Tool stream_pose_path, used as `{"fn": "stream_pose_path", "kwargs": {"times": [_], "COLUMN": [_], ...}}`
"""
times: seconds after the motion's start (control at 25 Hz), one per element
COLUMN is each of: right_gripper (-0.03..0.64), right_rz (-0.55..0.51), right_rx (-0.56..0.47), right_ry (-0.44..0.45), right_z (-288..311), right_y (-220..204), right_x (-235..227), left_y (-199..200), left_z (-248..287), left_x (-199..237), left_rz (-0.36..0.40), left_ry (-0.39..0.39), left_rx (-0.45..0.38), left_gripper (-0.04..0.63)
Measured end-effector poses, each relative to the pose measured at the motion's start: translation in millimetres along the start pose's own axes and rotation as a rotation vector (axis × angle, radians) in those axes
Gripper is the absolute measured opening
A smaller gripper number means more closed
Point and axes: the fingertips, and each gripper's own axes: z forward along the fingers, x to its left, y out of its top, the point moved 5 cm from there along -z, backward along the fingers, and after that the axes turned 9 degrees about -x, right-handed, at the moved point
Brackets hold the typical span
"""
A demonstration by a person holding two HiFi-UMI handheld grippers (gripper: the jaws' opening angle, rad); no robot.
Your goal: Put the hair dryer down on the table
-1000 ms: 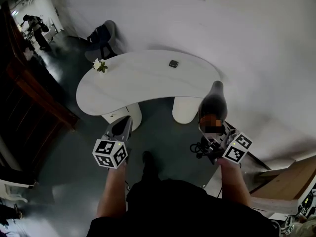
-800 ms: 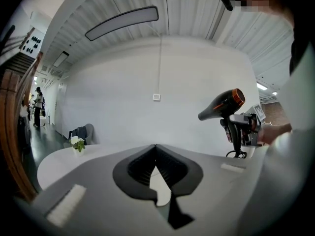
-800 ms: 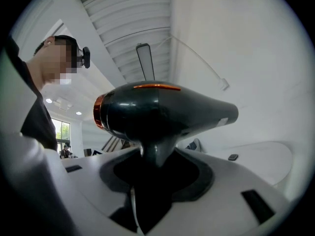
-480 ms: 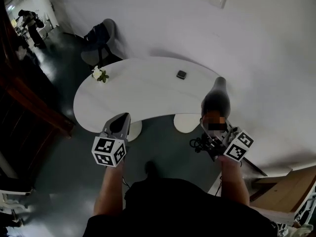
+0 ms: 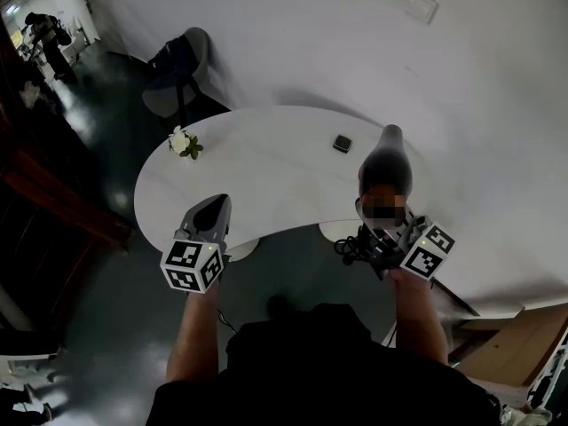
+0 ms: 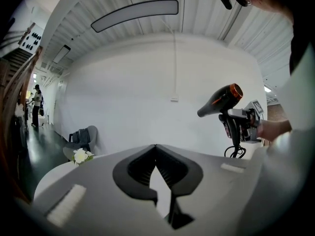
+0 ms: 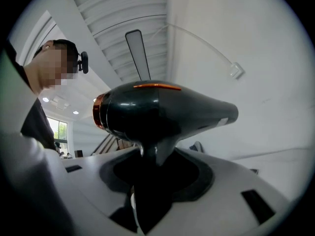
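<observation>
A black hair dryer [image 5: 383, 169] with an orange ring stands upright in the air over the right end of the white curved table [image 5: 266, 180], nozzle pointing away from me. My right gripper [image 5: 389, 236] is shut on its handle; in the right gripper view the dryer [image 7: 162, 113] fills the frame above the jaws [image 7: 155, 157]. Its black cable [image 5: 351, 248] hangs coiled below the gripper. My left gripper [image 5: 211, 209] is shut and holds nothing, hovering at the table's near edge [image 6: 155, 147]. From it the dryer [image 6: 222, 100] shows at the right.
A small white flower [image 5: 184, 142] lies at the table's left end and a small dark square object [image 5: 343, 143] near its far right edge. A grey chair [image 5: 177, 74] stands behind the table by the white wall. A person [image 5: 46, 35] stands far off at the upper left.
Both grippers have come closer to the table. The hair dryer, before short of the table's right end, is now above it. The left gripper has reached the near edge.
</observation>
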Motion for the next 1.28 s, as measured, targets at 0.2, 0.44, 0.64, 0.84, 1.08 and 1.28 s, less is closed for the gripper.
{"fn": "stream_pose_path", "kwargs": {"times": [0.2, 0.44, 0.64, 0.84, 1.08, 1.28], "right_gripper": [0.183, 0.183, 0.183, 0.183, 0.183, 0.183], "right_rz": [0.024, 0.064, 0.089, 0.116, 0.164, 0.21], "right_rx": [0.019, 0.018, 0.047, 0.09, 0.114, 0.114], "right_ry": [-0.009, 0.015, 0.064, 0.114, 0.171, 0.197], "right_z": [22, 56, 93, 128, 147, 146], "right_y": [-9, -20, -23, -23, -25, -30], "right_x": [-17, -59, -103, -156, -207, -225], "left_y": [-4, -13, -5, -3, 3, 6], "left_z": [16, 46, 86, 140, 200, 221], "left_x": [19, 47, 67, 81, 83, 71], "left_rz": [-0.026, -0.046, -0.041, -0.048, -0.043, -0.023], "left_ry": [-0.001, 0.041, 0.083, 0.12, 0.135, 0.124], "left_rx": [0.008, 0.019, 0.009, 0.015, 0.027, 0.025], "left_gripper": [0.009, 0.009, 0.009, 0.009, 0.009, 0.009]}}
